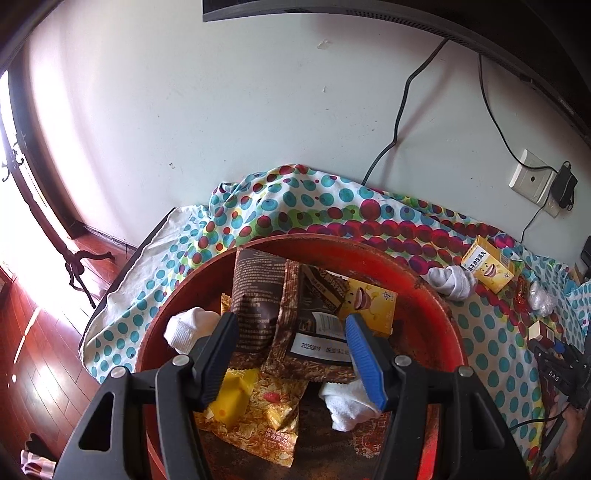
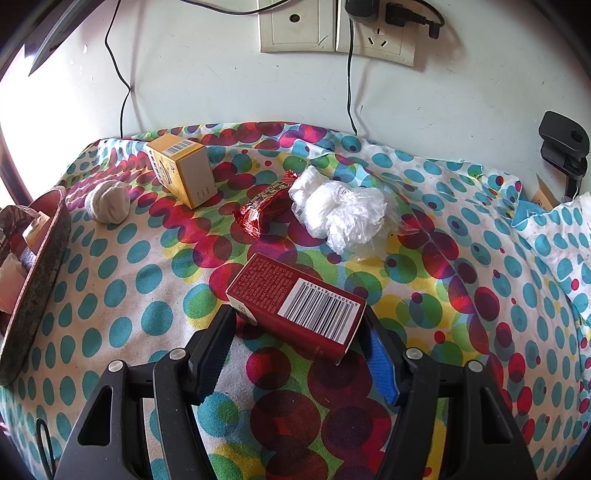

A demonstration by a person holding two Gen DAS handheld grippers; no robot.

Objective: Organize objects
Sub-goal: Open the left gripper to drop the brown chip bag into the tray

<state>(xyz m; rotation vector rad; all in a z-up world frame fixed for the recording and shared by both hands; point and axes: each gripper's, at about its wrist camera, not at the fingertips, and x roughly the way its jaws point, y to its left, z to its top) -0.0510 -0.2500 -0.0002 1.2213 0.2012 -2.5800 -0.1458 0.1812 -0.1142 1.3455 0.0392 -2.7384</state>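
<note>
My left gripper (image 1: 291, 325) is open and empty above a round red tray (image 1: 439, 306). The tray holds brown snack packets (image 1: 258, 295), a yellow box (image 1: 373, 299), white socks (image 1: 188, 326), a yellow packet (image 1: 258, 413). My right gripper (image 2: 299, 325) has its jaws on both sides of a dark red box (image 2: 295, 306) with a barcode, lying on the dotted cloth; the fingers look to touch its ends. Further off lie a yellow box (image 2: 181, 166), a rolled sock (image 2: 109, 203), a red candy wrapper (image 2: 266, 206) and a crumpled clear bag (image 2: 340, 210).
The dotted cloth (image 2: 110, 295) covers the table against a white wall with sockets (image 2: 336, 29) and cables. The tray's rim (image 2: 33, 266) is at the left in the right wrist view. A black clamp (image 2: 563, 147) stands at the right. Wooden floor (image 1: 37, 350) lies left of the table.
</note>
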